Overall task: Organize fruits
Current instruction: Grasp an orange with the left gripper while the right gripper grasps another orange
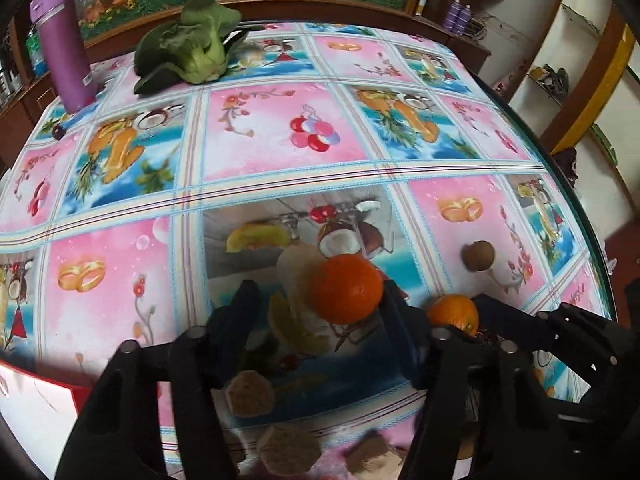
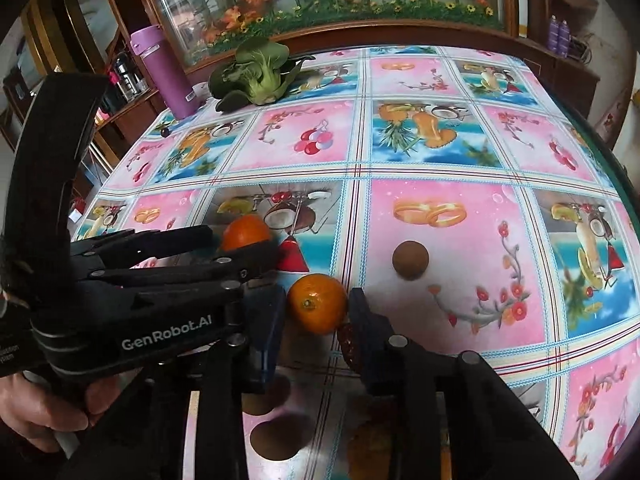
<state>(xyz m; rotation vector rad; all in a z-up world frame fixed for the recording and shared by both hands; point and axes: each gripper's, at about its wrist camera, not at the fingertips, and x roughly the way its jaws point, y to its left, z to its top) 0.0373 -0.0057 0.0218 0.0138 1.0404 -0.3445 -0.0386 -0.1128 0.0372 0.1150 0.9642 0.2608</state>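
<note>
Two oranges and a brown round fruit lie on the fruit-print tablecloth. In the left wrist view one orange sits between the fingers of my left gripper. It is close to the right finger, with a gap to the left finger, so the gripper is open. In the right wrist view my right gripper has both pads against the second orange, which rests on the table. The brown fruit lies free just beyond it to the right. A dark red item lies under the right finger.
A leafy green vegetable and a purple bottle stand at the far left of the table, with a small dark fruit near the bottle. A red-and-white box is at the near left. The table edge runs along the right.
</note>
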